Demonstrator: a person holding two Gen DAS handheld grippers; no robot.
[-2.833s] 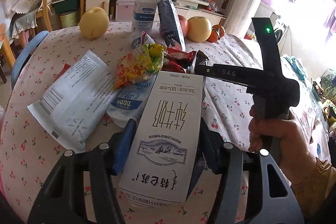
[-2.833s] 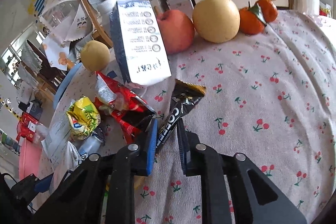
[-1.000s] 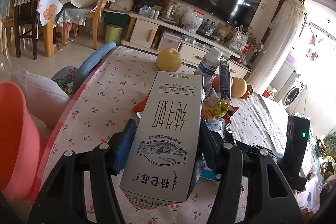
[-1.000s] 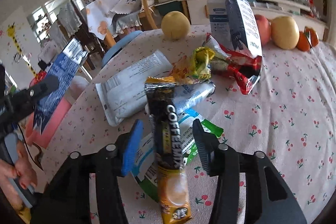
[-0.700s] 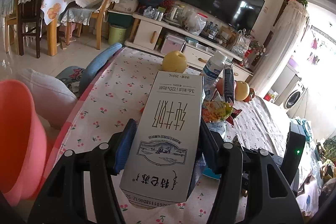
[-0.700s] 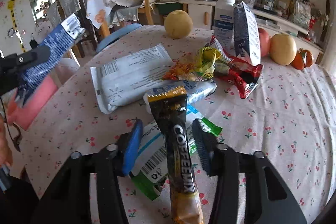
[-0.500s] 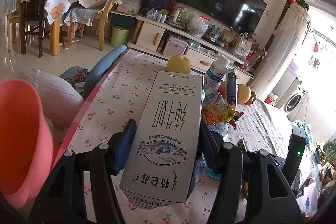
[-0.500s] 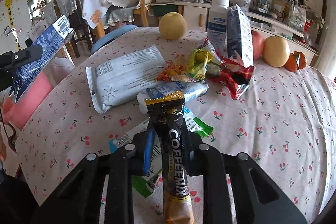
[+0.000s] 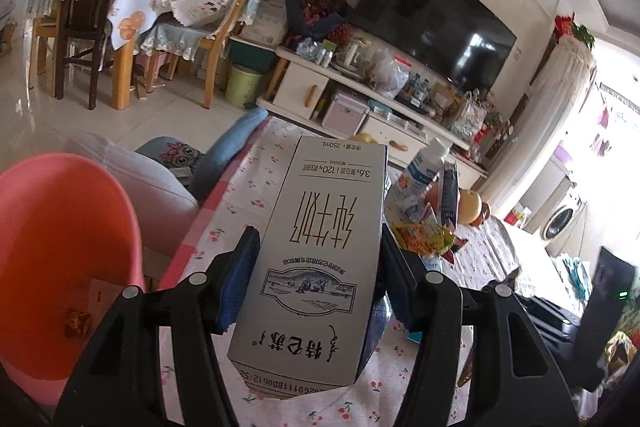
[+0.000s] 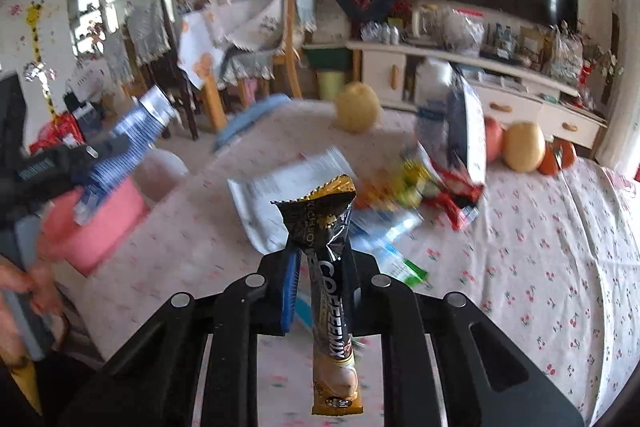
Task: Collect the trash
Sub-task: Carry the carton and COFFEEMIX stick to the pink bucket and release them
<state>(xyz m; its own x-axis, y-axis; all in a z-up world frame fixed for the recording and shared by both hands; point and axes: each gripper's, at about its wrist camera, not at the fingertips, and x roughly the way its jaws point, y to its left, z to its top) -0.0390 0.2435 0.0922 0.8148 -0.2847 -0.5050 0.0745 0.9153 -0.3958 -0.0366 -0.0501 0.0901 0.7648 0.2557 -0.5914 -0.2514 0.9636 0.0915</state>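
A grey milk carton (image 9: 316, 259) sits clamped lengthwise between the blue pads of the left gripper (image 9: 316, 275), held above the near corner of the cherry-print table (image 9: 256, 163) with the pink bin (image 9: 60, 259) just off the table's edge to its left, a few scraps already at the bottom. Across from it, the right gripper (image 10: 320, 283) has just been closing, and its jaws now pinch a black-and-gold coffee-mix sachet (image 10: 326, 259) that stands upright between them, clear of the cloth. The right wrist view is blurred, but it shows the carton (image 10: 124, 147) hanging near the bin (image 10: 96, 223), beside the person's hand (image 10: 24, 287).

The step in hand appears to be the carry to the bin. To do it well, the carton likely needs to pass fully over the bin's rim before the left jaws part, since it is long and could tip off the rim onto the floor if released early. The sachet is thin and slippery, gripped near its middle; keeping the pinch firm and the wrist steady should stop it sliding out on the way across.

Still on the table, well apart from the bin, lie a white foil pouch (image 10: 280, 187), red and yellow snack wrappers (image 10: 432, 191) and a second carton (image 10: 466, 135), beside a white bottle (image 10: 434, 87). The fruit (image 10: 520, 147) behind them is probably not trash.
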